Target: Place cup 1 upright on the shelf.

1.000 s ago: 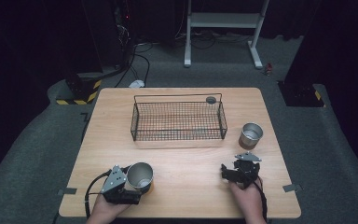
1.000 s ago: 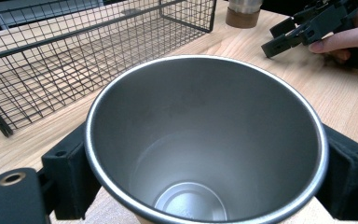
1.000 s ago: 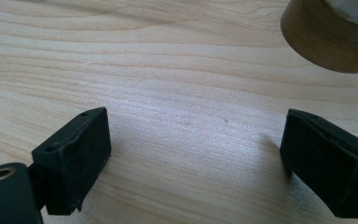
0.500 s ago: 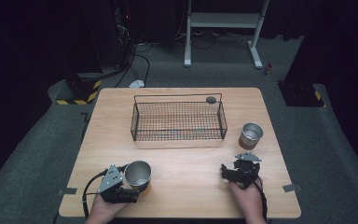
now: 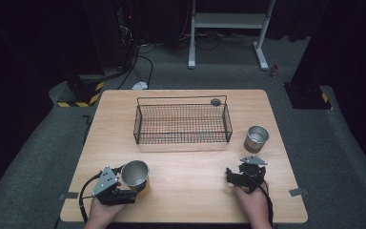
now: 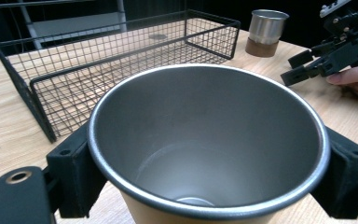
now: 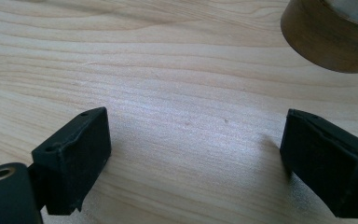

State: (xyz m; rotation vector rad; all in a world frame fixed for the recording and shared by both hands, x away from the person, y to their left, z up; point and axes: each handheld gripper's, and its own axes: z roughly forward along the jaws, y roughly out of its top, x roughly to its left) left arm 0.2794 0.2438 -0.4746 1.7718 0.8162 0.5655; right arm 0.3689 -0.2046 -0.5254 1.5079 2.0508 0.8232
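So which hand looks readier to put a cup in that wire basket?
Left: its hand-held gripper already clasps a steel cup; the right one stands open and empty, short of the other cup.

Black wire basket (image 5: 182, 123), second steel cup (image 5: 256, 139), wooden table (image 5: 190, 171)

Two steel cups (image 5: 135, 174) (image 5: 256, 139), one wire basket (image 5: 182, 124).

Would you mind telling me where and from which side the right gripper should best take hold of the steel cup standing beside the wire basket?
Probably low on the steel cup, around its brown base band, coming in level from the person's side. It stands upright with its mouth open, and the right gripper, jaws open, already sits near it.
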